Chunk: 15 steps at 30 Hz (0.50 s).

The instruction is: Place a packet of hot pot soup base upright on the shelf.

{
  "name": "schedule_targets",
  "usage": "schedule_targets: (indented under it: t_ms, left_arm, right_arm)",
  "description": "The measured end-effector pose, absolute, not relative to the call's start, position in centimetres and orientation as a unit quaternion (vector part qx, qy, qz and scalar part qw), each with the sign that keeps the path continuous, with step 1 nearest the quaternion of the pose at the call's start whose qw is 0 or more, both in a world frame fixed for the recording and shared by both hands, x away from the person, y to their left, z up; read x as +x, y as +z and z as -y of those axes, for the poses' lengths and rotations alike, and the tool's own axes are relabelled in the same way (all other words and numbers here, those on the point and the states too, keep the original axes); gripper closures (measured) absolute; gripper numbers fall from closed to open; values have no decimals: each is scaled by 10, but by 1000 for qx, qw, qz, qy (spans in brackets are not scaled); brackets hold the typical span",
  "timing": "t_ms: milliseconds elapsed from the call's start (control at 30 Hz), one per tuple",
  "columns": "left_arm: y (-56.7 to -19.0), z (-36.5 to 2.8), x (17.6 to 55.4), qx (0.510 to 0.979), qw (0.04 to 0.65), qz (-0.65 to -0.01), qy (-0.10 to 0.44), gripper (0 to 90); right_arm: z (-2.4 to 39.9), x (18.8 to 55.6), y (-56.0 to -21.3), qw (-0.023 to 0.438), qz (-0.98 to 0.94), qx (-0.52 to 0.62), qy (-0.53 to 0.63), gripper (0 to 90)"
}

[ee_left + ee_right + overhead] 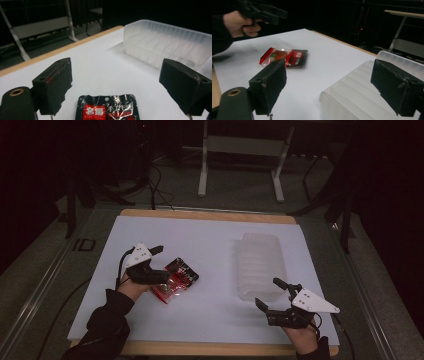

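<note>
One red and black snack packet [176, 280] lies flat on the white table top [200, 245], to the left of the single clear ribbed plastic tray [260, 265] and well apart from it. The packet's clear middle shows something orange inside, and its black end carries white characters in the left gripper view [107, 107]; I could not read them from here.

The left gripper [161, 264] hangs just above the packet's left side, its jaws spread wide with nothing between them. In its own view the packet sits low between the two black pads, touching neither. The person's left hand [131, 287] holds it from the near edge of the table, dark sleeve behind.

The tray lies upside down or on its back, I cannot say which, with its ribs running across it. The right gripper [267, 295] sits just beside the tray's near end, jaws also wide apart and empty; in its own view the tray [362, 95] lies under and between the pads.

Beyond the table stands one white metal frame [240, 160] on the floor, amid loose cables.
</note>
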<state>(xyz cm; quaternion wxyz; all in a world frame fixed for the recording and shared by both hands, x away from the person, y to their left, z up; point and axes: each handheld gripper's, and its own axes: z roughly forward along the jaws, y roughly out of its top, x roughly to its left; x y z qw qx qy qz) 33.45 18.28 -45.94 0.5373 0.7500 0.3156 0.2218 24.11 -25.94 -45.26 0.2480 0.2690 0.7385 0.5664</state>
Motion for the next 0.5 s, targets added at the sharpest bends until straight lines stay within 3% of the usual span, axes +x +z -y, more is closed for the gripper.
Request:
schedule_targets:
  t_ms: [100, 300, 500]
  left_arm:
    - [-466, -181, 347, 757, 525, -328, 211, 150]
    - [-487, -177, 371, 773, 494, -349, 193, 285]
    - [-515, -171, 392, 785, 454, -382, 177, 306]
  right_arm:
    - [258, 241, -453, 246, -741, 265, 565, 132]
    - [257, 241, -455, 239, -742, 264, 568, 134]
    - [256, 241, -457, 233, -747, 259, 566, 135]
